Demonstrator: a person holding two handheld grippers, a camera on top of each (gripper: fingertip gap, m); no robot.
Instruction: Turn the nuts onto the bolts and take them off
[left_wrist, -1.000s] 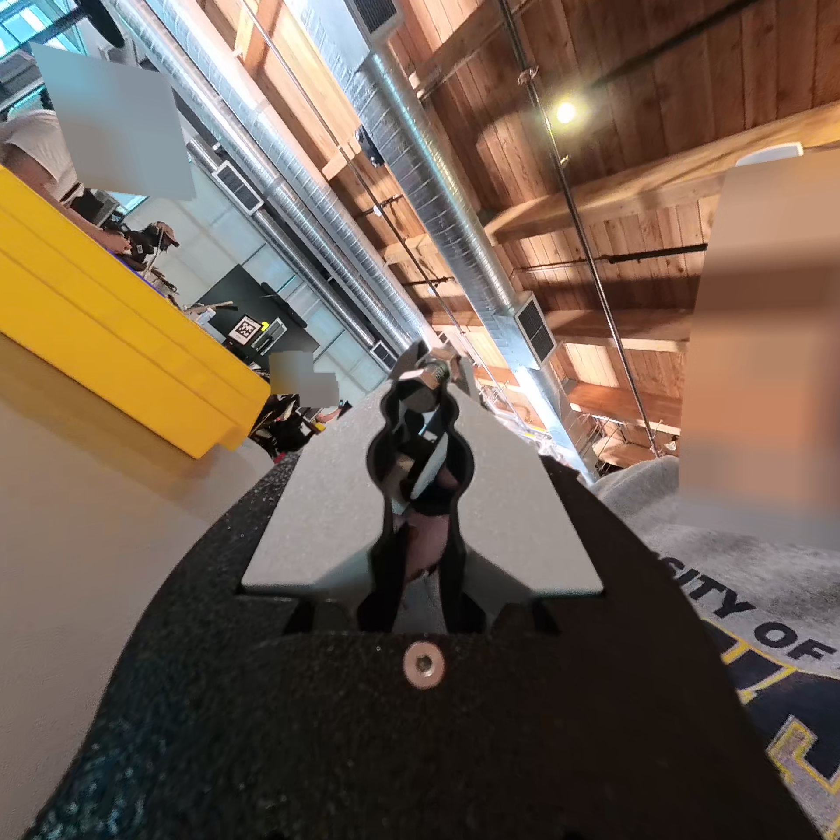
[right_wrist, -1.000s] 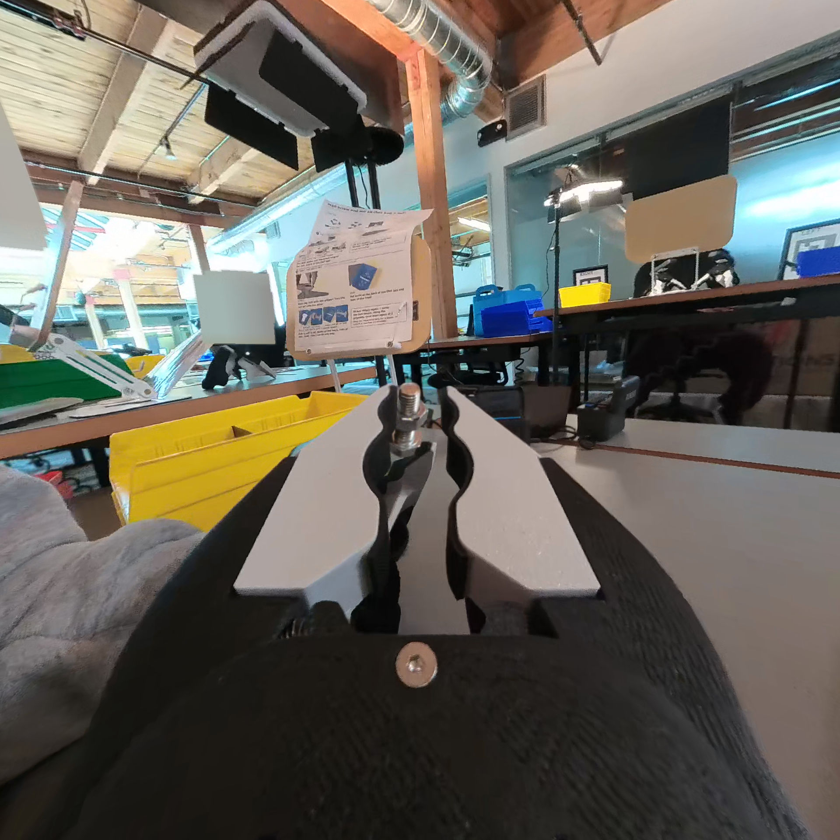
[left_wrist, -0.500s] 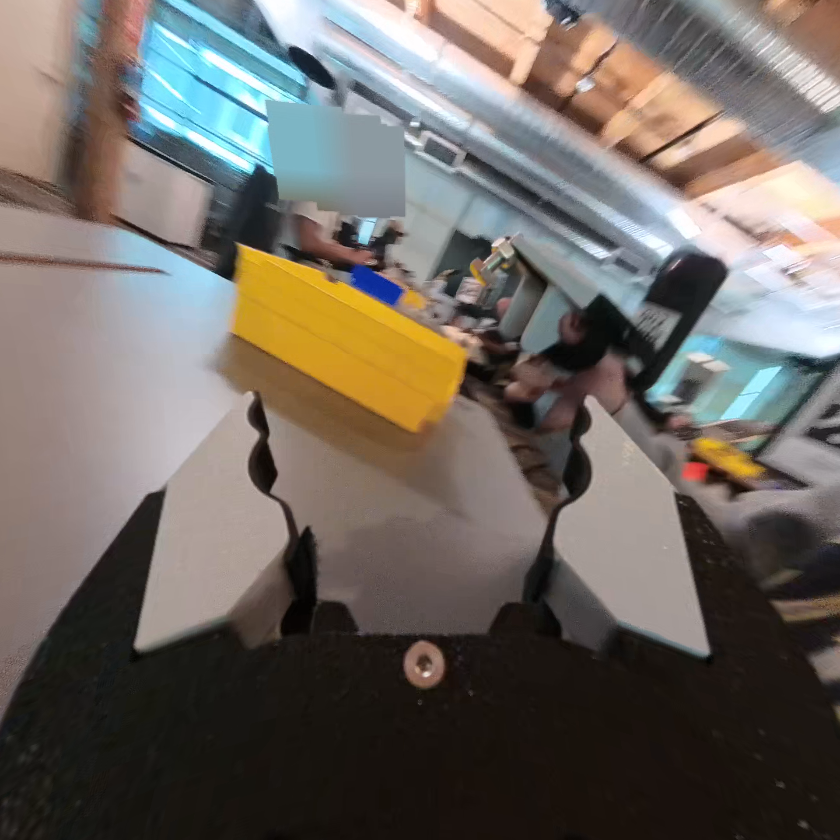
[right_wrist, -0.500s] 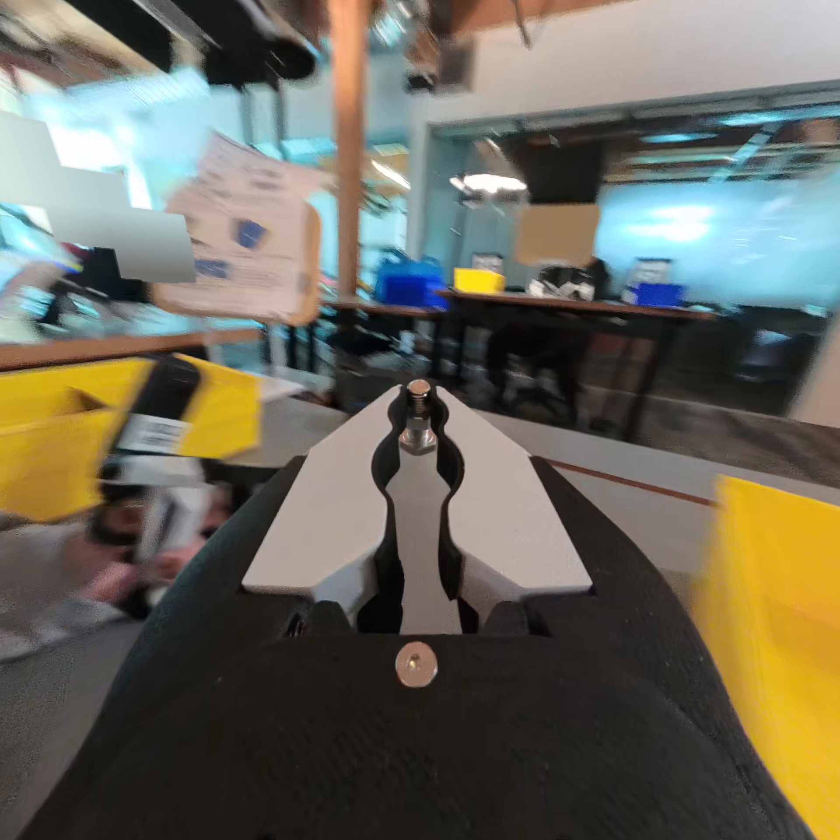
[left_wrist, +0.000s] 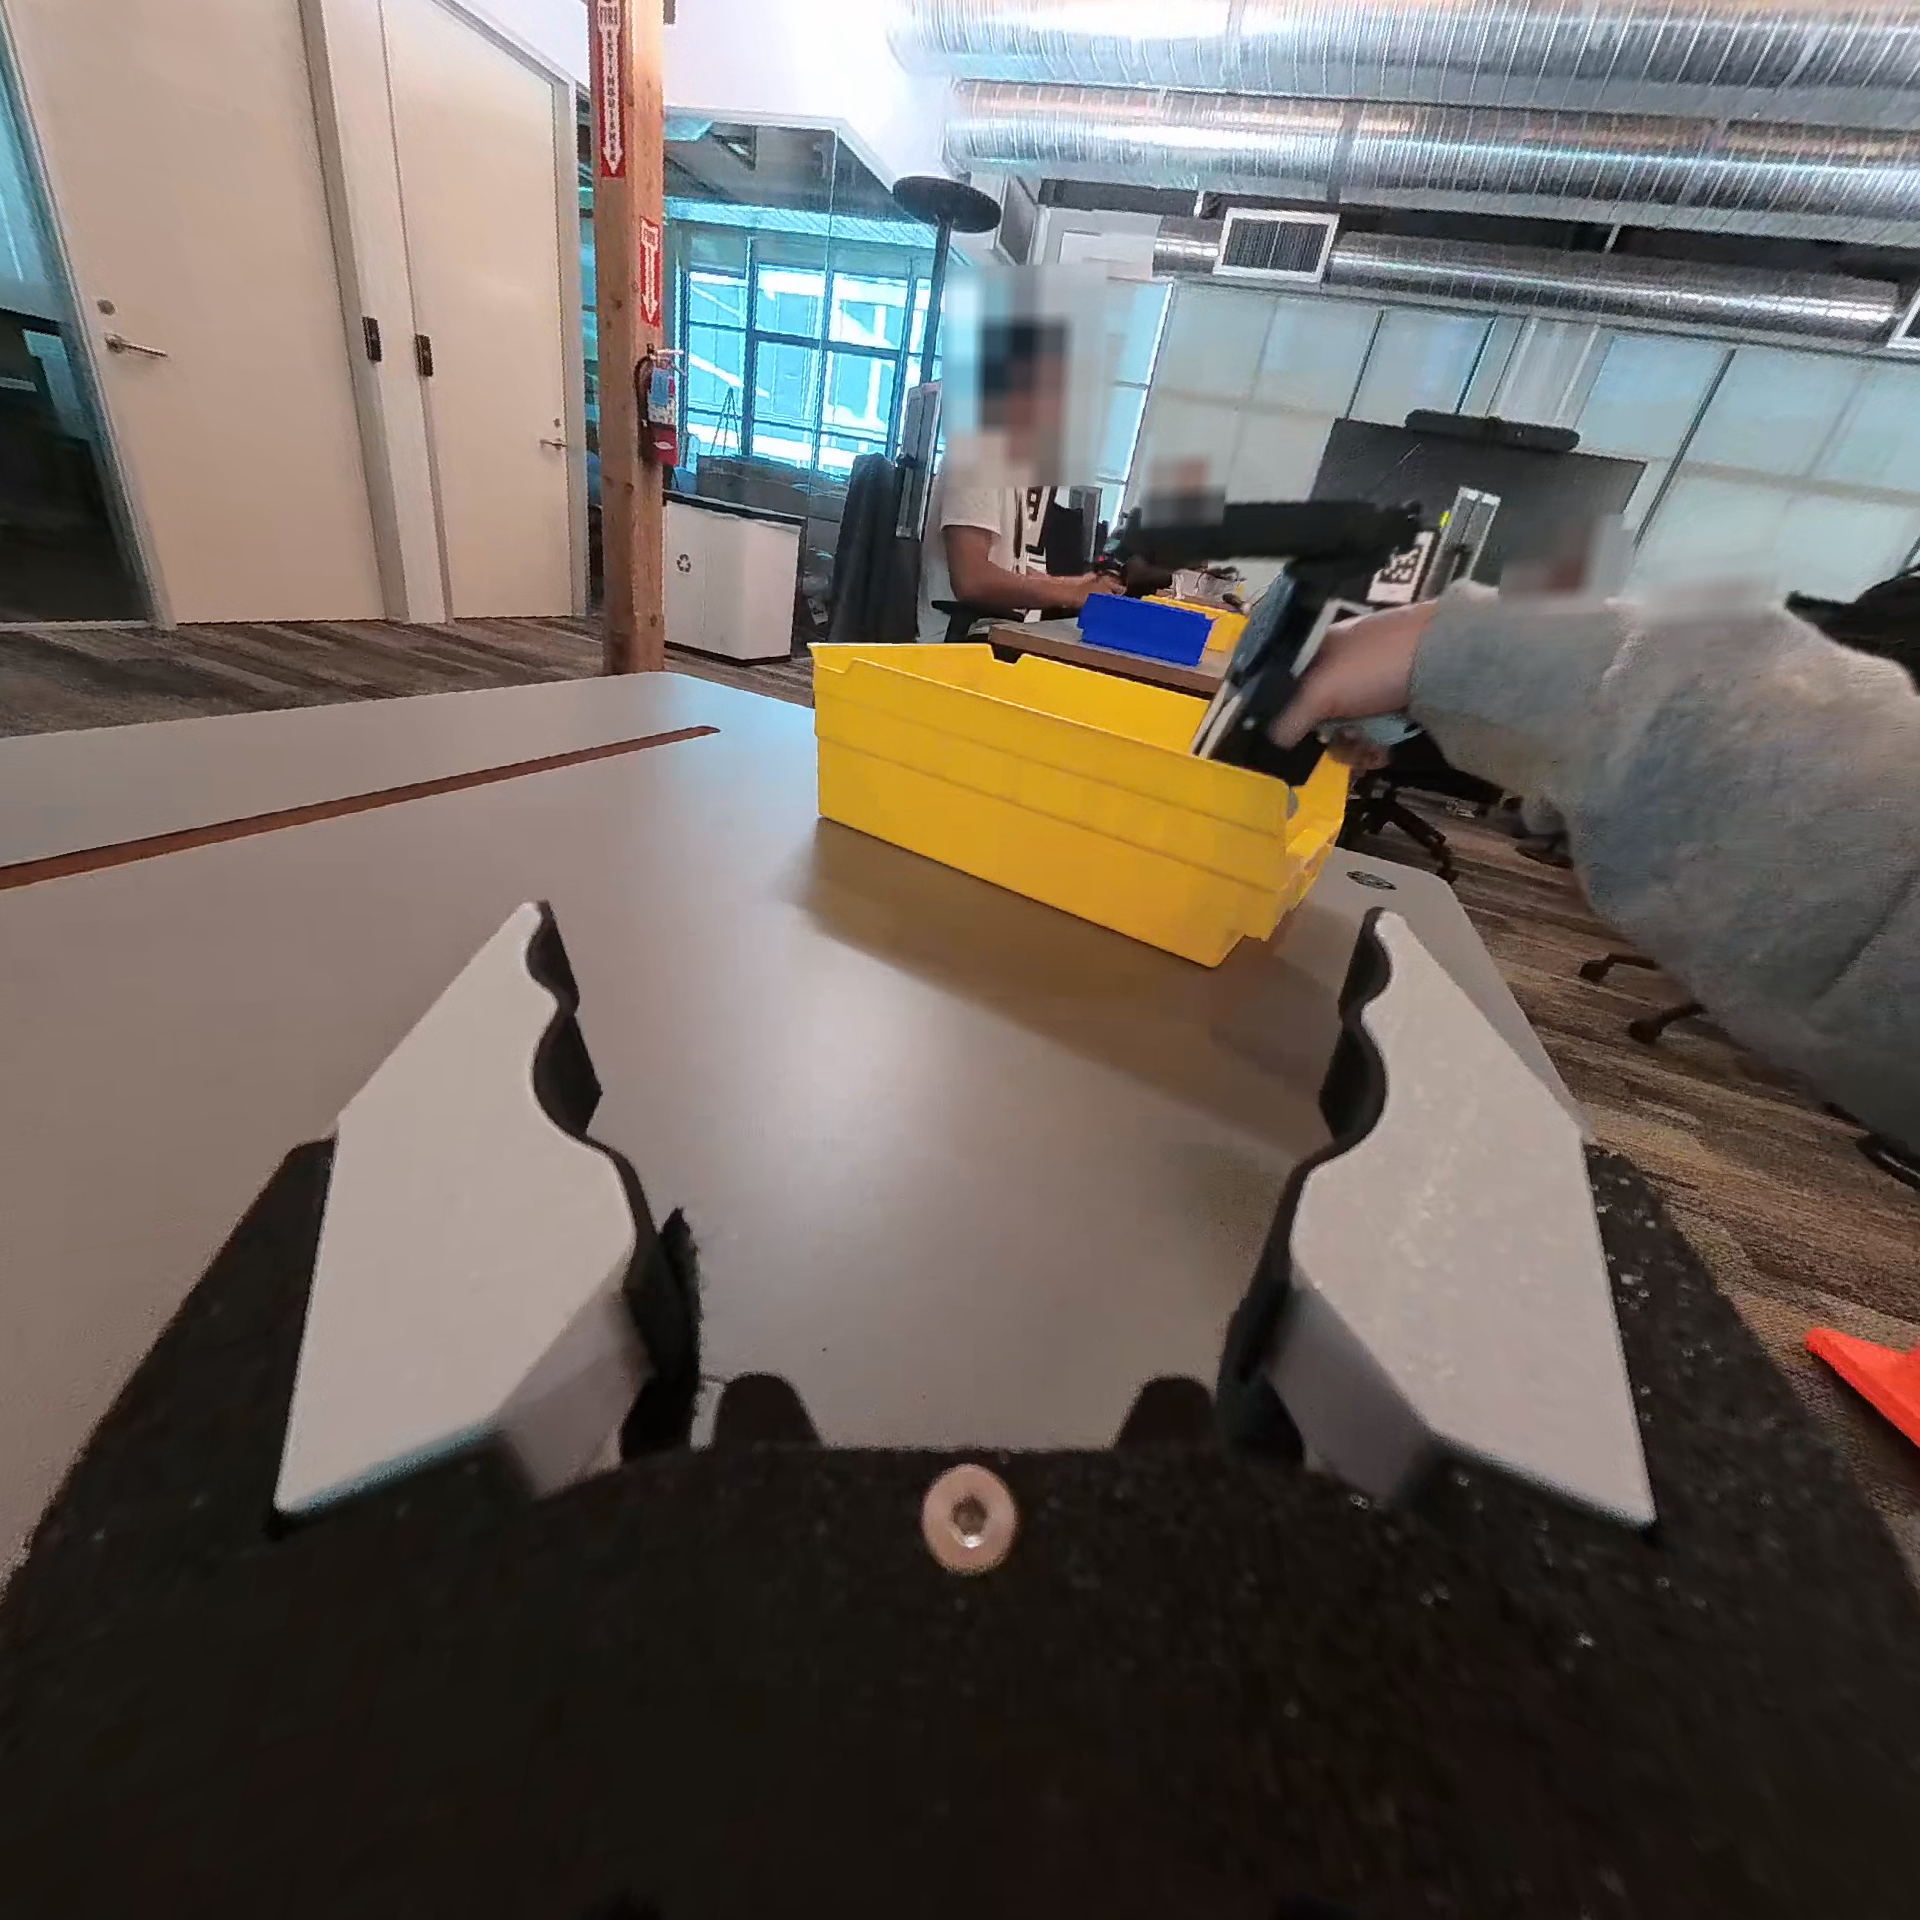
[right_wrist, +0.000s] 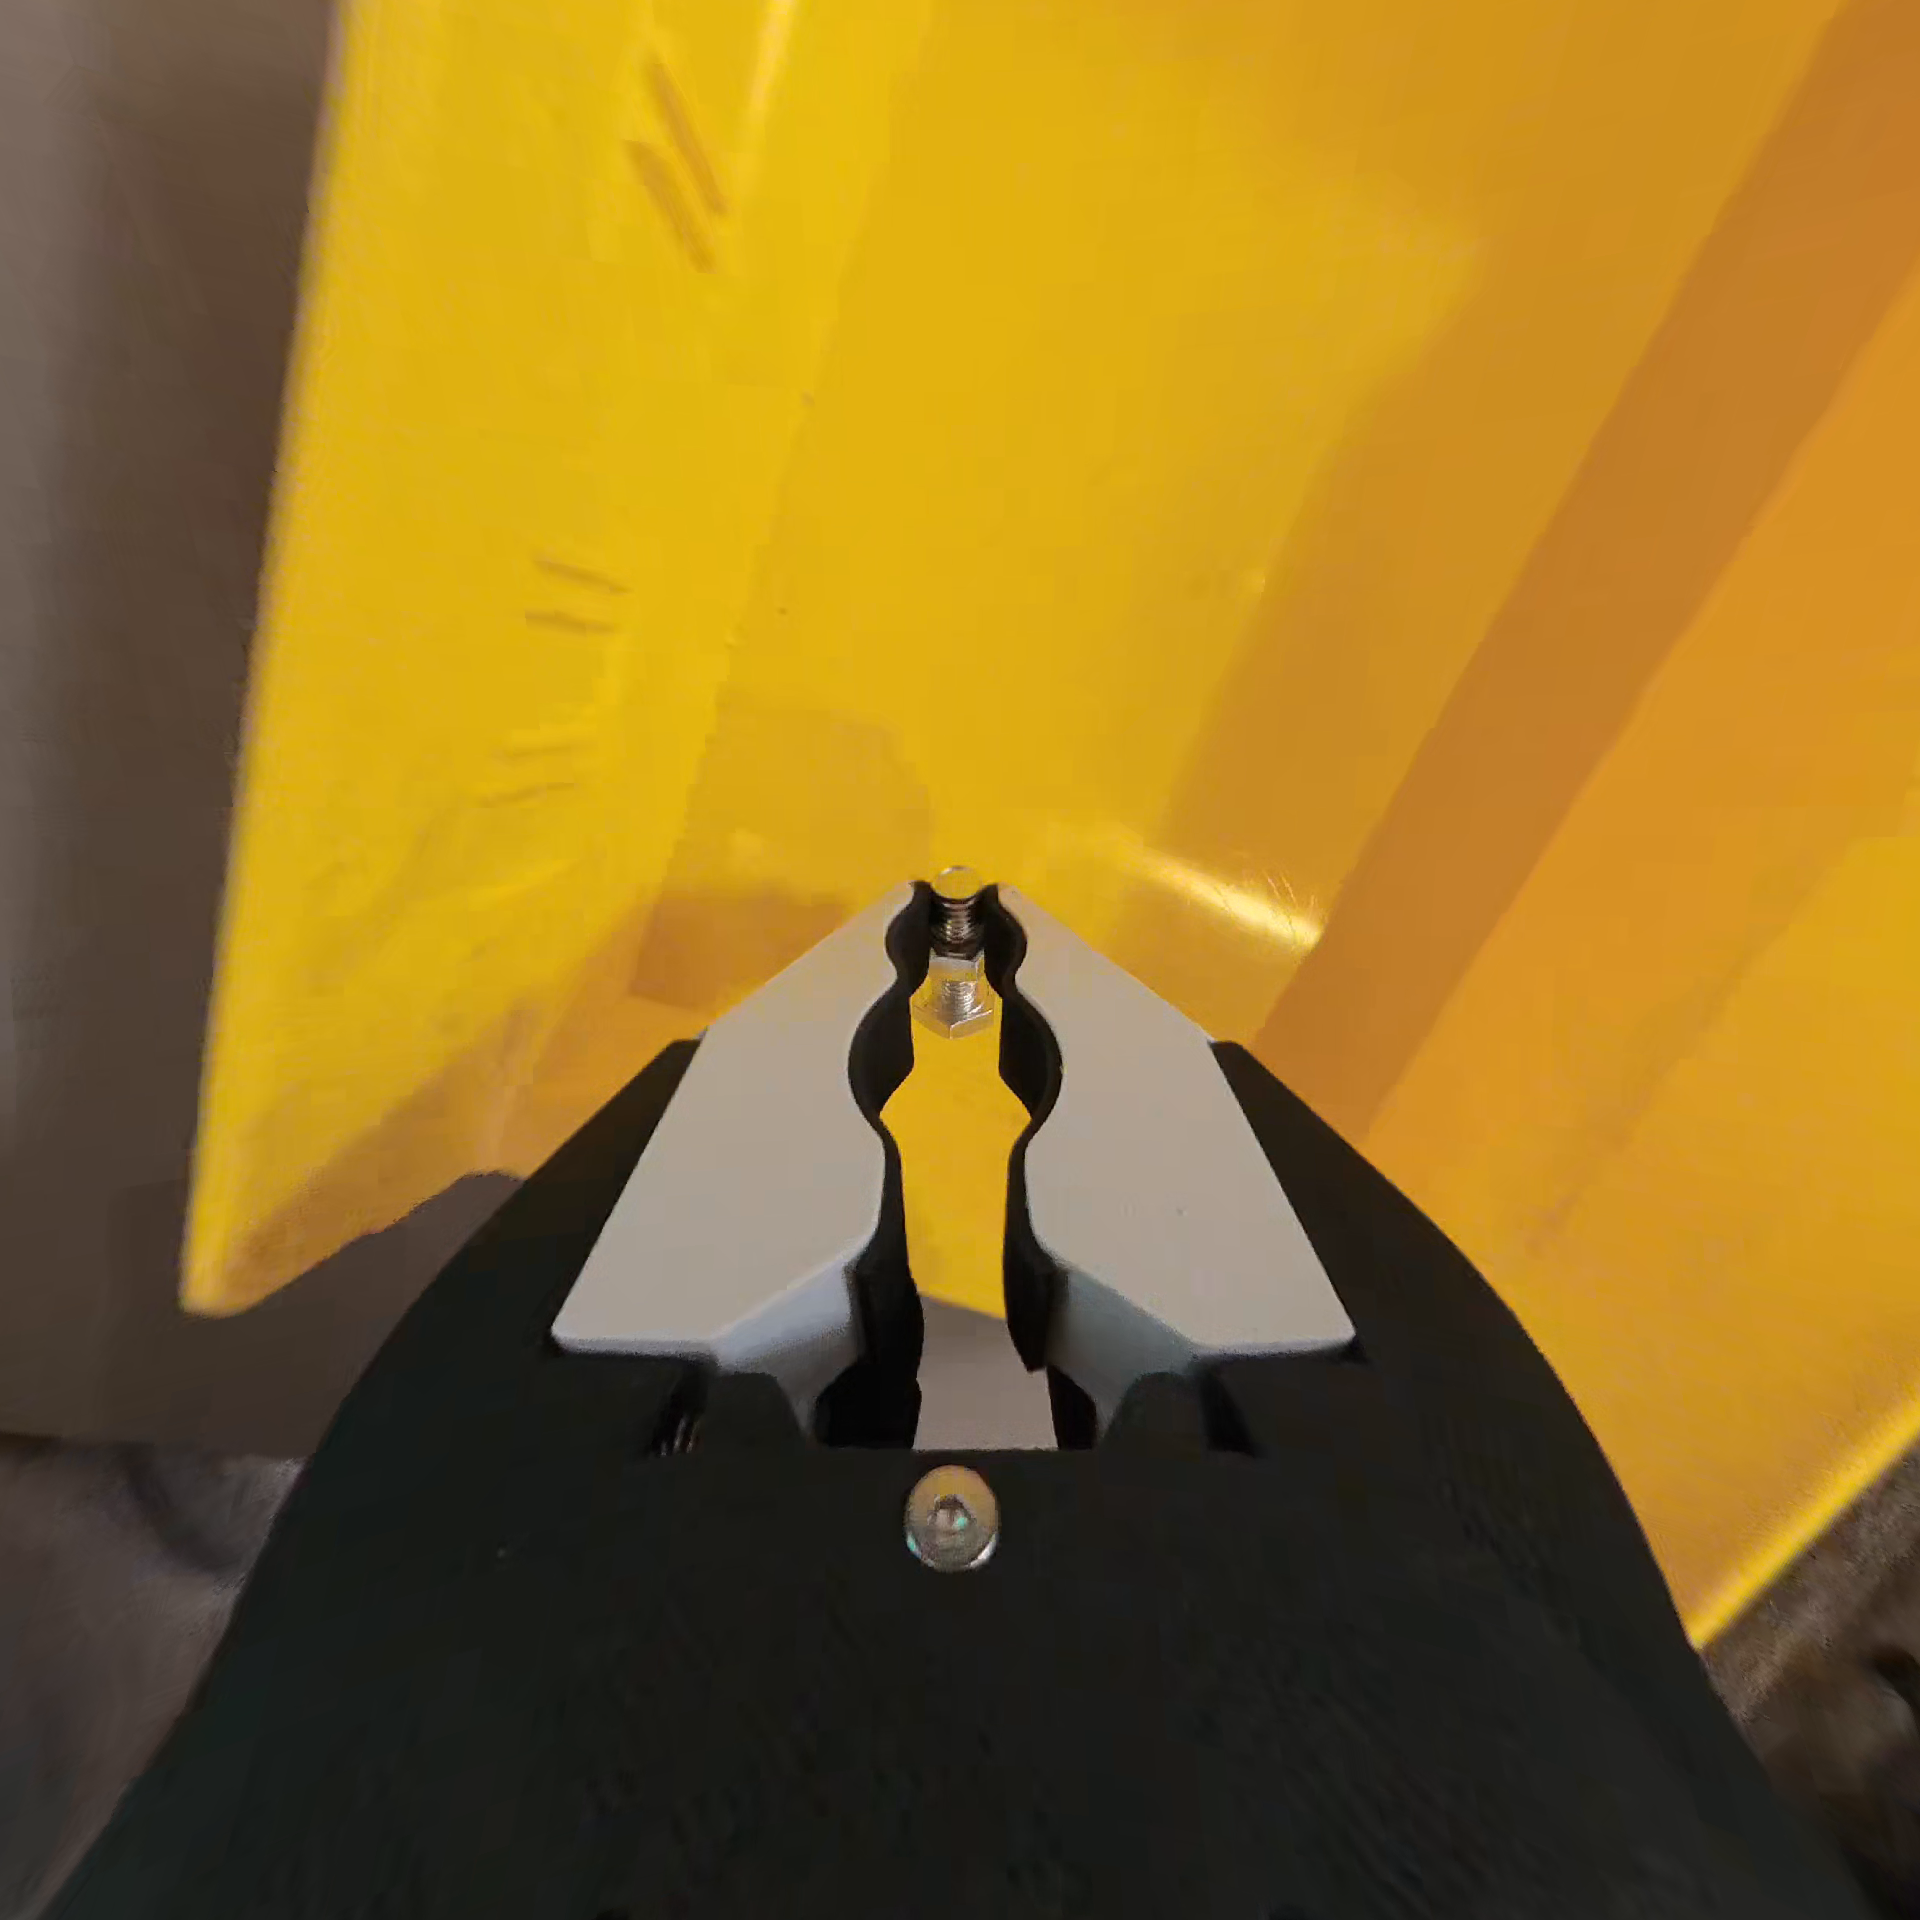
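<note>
My right gripper (right_wrist: 954, 902) is shut on a small silver bolt (right_wrist: 952, 961) with a nut on its thread, held at the fingertips. It points down into a yellow bin (right_wrist: 1039, 468), close over the bin's floor. In the left wrist view the right gripper's black body (left_wrist: 1273, 665) shows in a hand with a grey sleeve, tipped into the same yellow bin (left_wrist: 1039, 821) on the grey table (left_wrist: 883, 1091). My left gripper (left_wrist: 956, 935) is wide open and empty, low over the table, short of the bin.
The table's right edge (left_wrist: 1475, 935) lies beside the bin, with floor and chair legs beyond. An orange object (left_wrist: 1870, 1382) lies on the floor at right. A person sits at a far desk with a blue bin (left_wrist: 1143, 629). Tip to tip, the grippers are about 35 cm apart.
My left gripper has let go of the bolt, opened wide and swung down toward the table. My right gripper has carried the bolt with its nut over and down into the yellow bin.
</note>
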